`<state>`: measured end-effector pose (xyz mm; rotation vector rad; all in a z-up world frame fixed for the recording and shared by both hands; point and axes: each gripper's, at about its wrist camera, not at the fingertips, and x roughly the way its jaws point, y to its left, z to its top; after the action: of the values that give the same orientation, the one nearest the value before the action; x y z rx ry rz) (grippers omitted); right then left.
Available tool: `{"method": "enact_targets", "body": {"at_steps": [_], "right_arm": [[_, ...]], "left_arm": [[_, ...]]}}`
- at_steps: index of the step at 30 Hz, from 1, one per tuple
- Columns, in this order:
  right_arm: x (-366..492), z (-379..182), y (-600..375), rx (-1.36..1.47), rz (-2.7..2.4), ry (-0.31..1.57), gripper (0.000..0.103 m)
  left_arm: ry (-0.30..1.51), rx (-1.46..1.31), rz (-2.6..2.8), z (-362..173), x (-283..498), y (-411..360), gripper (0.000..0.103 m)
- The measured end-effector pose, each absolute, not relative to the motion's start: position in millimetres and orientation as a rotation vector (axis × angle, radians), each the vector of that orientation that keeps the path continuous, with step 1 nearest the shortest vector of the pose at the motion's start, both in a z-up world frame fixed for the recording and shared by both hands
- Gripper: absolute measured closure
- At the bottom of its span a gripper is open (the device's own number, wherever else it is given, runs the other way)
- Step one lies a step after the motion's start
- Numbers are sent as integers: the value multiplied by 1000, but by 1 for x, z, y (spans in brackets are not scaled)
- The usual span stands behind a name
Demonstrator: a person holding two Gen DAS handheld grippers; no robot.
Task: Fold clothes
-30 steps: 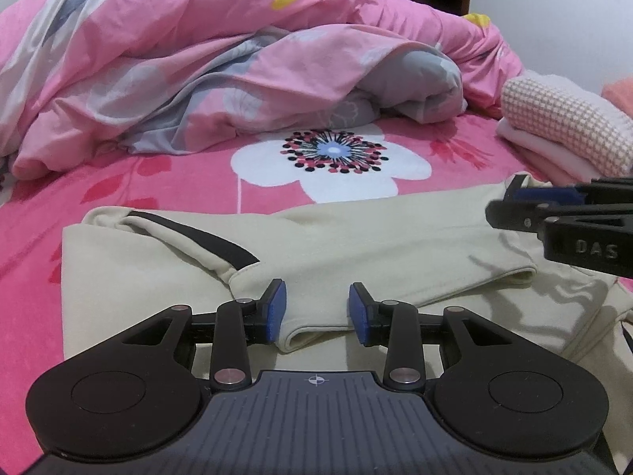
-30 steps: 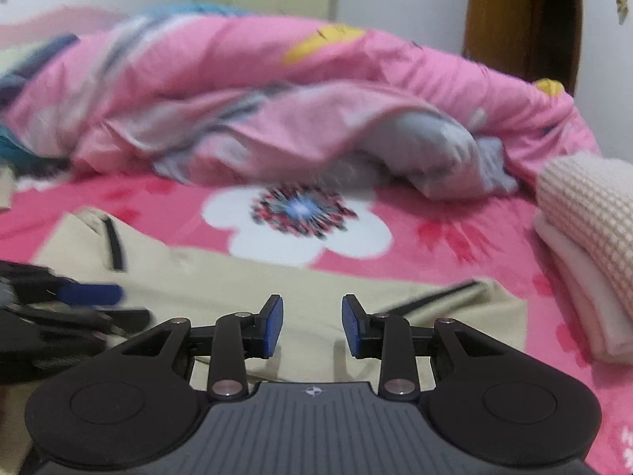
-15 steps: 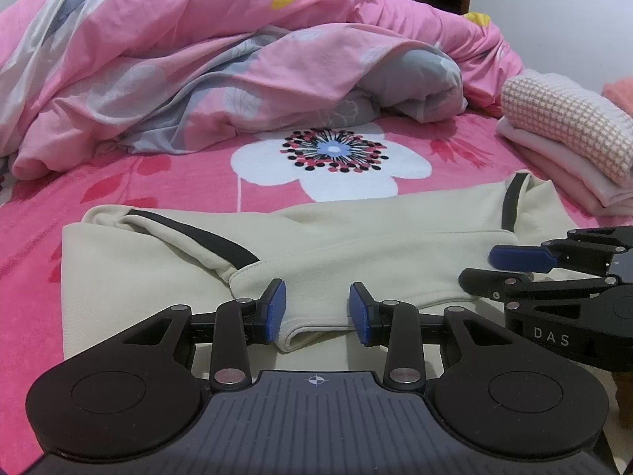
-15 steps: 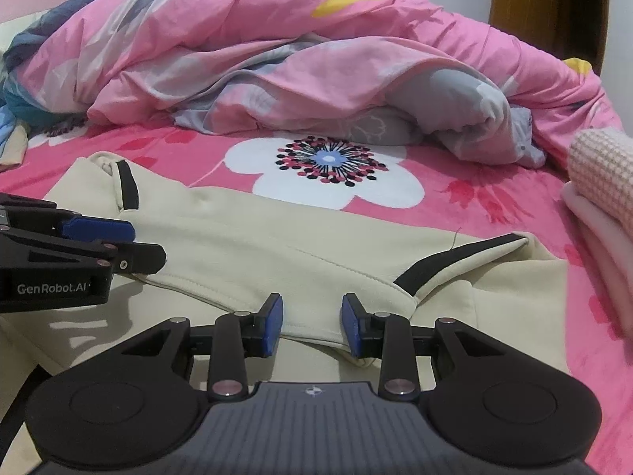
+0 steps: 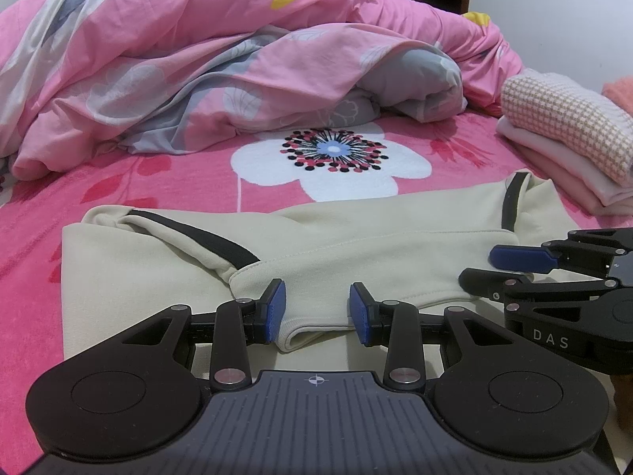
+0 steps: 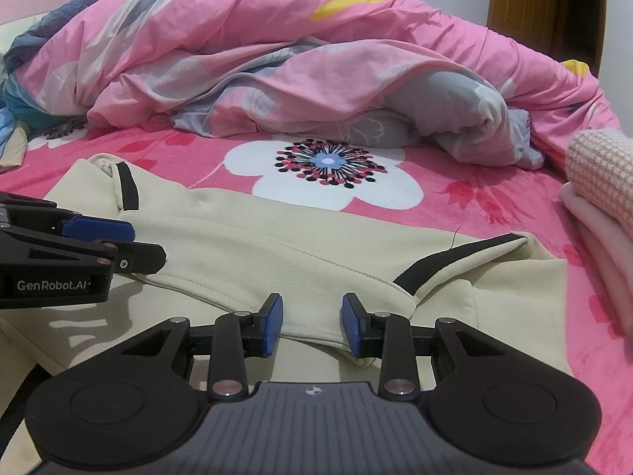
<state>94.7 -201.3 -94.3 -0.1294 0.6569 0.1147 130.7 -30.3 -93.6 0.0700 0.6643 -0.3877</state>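
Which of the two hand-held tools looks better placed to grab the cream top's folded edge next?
Roughly equal, perhaps left. The left gripper has the cream top's rounded cuff between its open jaws; the right gripper straddles flat hem, also open.

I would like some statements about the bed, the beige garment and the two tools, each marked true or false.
1. The beige garment lies on the pink sheet. True.
2. Its trim is red. False: the trim is black.
3. A folded stack sits to the right of the garment. True.
4. The left tool is shut tight with nothing between its pads. False: its pads stand apart with a fold of garment between them.
5. The quilt covers the white flower print. False: the print is bare, in front of the quilt.
6. The right tool is at the garment's near edge. True.
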Motion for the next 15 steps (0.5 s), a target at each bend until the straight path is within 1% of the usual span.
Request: {"method": "enact_targets", "body": {"at_steps": [15], "right_arm": [[94, -95, -201, -127, 117, 651, 68]], "left_arm": [[665, 70, -389, -93, 131, -30, 67]]}}
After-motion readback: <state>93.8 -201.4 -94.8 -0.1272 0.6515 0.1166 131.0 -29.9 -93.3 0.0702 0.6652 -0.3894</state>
